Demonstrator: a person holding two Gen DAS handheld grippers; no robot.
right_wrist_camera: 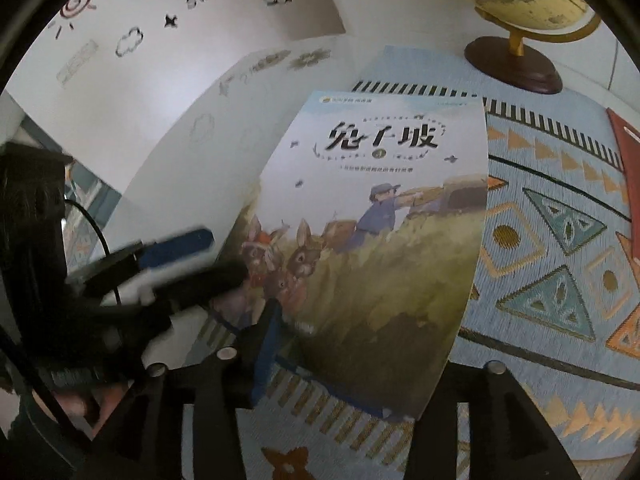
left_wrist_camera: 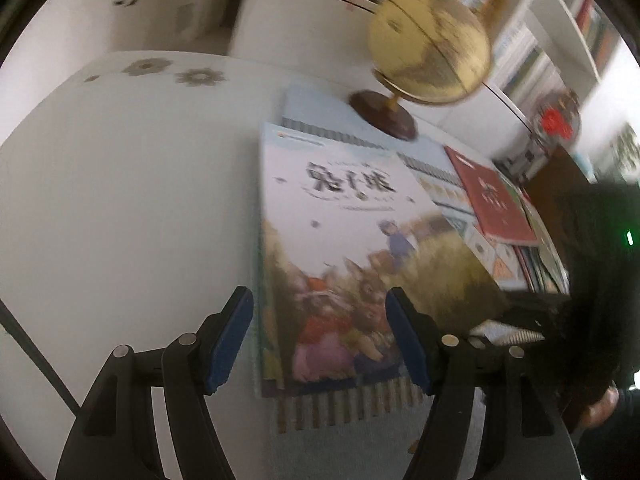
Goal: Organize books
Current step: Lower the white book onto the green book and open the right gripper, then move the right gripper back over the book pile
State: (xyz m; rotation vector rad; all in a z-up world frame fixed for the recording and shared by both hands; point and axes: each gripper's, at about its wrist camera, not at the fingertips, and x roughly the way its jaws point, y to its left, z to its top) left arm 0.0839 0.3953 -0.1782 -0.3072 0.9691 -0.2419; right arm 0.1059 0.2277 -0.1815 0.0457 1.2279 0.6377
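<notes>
Jaws on both sides stand open around the book [right_wrist_camera: 372, 208]; thin, light and floppy, it is best pinched at its near edge.

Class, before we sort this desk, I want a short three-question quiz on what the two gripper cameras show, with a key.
1. True or false: the rabbit picture book lies with its cover face down.
2. Multiple choice: what stands past the far edge of that book? A. a globe B. a desk lamp C. a vase
3. Short answer: what colour is the cover of the top book on the pile to the right, as the left wrist view shows it?

Key: 1. False, the illustrated cover faces up. 2. A. 3. Red.
</notes>
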